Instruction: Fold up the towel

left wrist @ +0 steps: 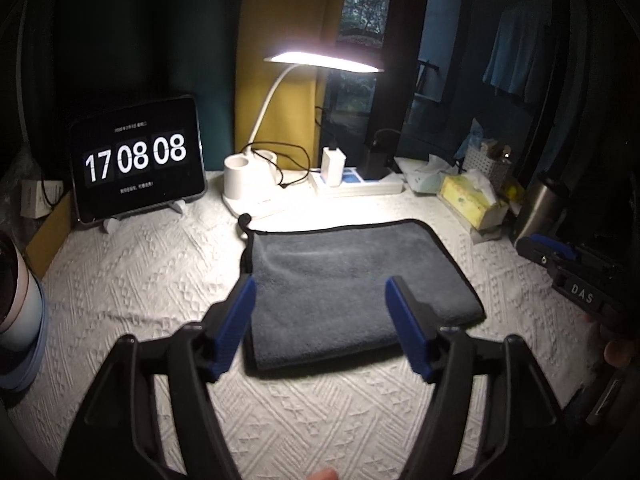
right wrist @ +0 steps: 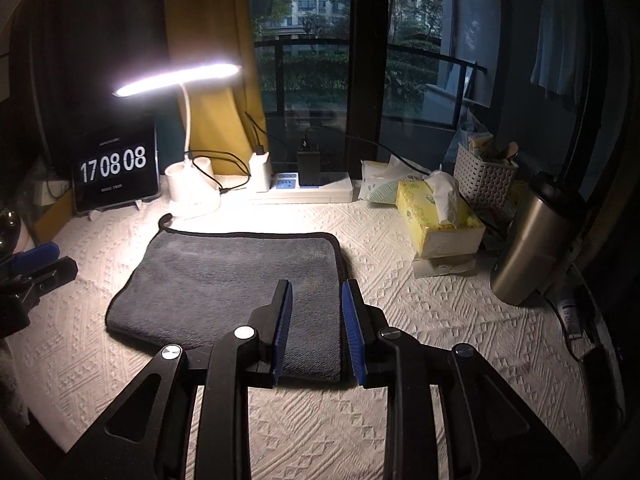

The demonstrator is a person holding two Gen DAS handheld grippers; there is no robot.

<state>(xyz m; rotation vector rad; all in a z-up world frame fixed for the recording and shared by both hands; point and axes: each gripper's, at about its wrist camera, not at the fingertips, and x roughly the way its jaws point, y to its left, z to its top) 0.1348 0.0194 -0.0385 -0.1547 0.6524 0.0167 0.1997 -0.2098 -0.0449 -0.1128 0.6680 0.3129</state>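
A dark grey towel (left wrist: pixel 352 280) with a black edge lies folded flat on the white patterned cloth; it also shows in the right wrist view (right wrist: pixel 224 280). My left gripper (left wrist: pixel 320 286) is open and empty, its blue pads above the towel's near left part. My right gripper (right wrist: pixel 316 290) is open and empty, hovering over the towel's near right corner. The right gripper shows at the right edge of the left wrist view (left wrist: pixel 560 264); the left gripper shows at the left edge of the right wrist view (right wrist: pixel 36 264).
At the back stand a tablet clock (left wrist: pixel 138 160), a lit desk lamp (left wrist: pixel 256 176) and a power strip (right wrist: pixel 300 192). On the right are a yellow tissue box (right wrist: pixel 436 220), a white basket (right wrist: pixel 484 176) and a steel tumbler (right wrist: pixel 532 240). A cup (left wrist: pixel 20 308) stands at the left.
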